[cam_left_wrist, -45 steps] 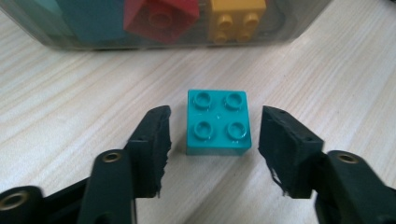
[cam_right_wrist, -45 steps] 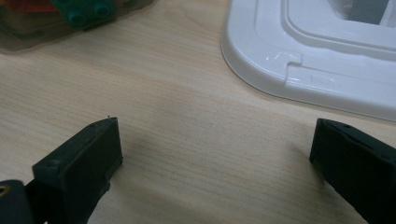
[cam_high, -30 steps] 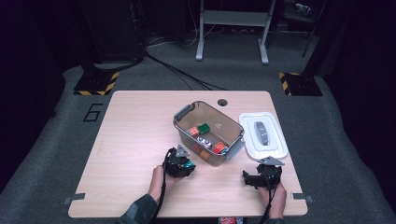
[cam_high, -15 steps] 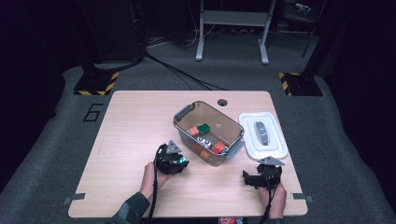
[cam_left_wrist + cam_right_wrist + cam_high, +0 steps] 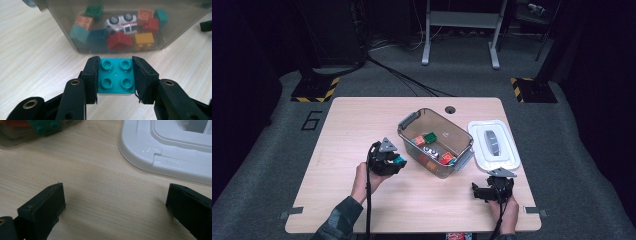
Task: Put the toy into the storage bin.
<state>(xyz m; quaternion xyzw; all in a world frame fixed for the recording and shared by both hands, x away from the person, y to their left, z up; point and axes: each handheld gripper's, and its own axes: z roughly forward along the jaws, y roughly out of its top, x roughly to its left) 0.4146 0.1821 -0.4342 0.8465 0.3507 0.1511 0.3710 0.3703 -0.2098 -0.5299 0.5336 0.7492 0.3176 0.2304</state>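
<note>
Left claw [image 5: 115, 77] pinches teal brick [image 5: 116, 75], studs up; bin [image 5: 436, 141] lies straight ahead of it, touching nothing. Right claw [image 5: 112, 205] spread, empty, farther from bin.

The left tool [image 5: 398, 161], gripping the teal brick [image 5: 116, 76], has risen and drawn back from the bin [image 5: 409, 123].
</note>
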